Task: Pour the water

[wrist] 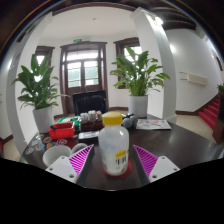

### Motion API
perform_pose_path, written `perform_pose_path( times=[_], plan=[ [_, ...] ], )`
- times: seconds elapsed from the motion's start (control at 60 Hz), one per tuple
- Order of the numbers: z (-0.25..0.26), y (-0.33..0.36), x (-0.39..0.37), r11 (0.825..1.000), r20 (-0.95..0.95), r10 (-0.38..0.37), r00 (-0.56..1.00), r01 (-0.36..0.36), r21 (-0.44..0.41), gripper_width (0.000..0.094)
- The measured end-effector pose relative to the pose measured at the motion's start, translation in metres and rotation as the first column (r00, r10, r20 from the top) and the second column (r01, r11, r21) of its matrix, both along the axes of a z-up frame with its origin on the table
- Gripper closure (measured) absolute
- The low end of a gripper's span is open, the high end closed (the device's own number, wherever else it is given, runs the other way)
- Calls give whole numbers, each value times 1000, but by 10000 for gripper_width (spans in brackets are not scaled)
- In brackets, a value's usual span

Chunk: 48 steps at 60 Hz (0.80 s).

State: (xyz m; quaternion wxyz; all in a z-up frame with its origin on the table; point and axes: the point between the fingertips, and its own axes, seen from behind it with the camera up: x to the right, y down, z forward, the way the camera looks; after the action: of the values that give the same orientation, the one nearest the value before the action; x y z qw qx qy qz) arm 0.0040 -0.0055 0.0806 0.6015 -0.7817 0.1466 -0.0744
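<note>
A clear plastic bottle with a yellow cap and a yellow label stands upright on a red coaster on the dark table. My gripper is open, and the bottle stands between the two fingers with a small gap at each side. The pink pads flank its lower half. A white cup sits just left of the left finger.
A red box and several small items crowd the table's left side beyond the cup. Papers lie at the far right of the table. Two potted plants stand behind it, with a door between them.
</note>
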Motion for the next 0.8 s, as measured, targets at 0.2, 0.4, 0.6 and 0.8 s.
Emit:
perform_pose_path(
  times=[0.2,0.4,0.6,0.8],
  plan=[
    [-2,-69,-43,994,25,99,995,-97,-45,164],
    [50,-118,-79,979,59,202,978,-201,-24,165],
    [80,-129,-109,954,98,298,950,-299,-10,162],
    [87,-136,-123,944,92,327,941,-330,12,164]
  ],
)
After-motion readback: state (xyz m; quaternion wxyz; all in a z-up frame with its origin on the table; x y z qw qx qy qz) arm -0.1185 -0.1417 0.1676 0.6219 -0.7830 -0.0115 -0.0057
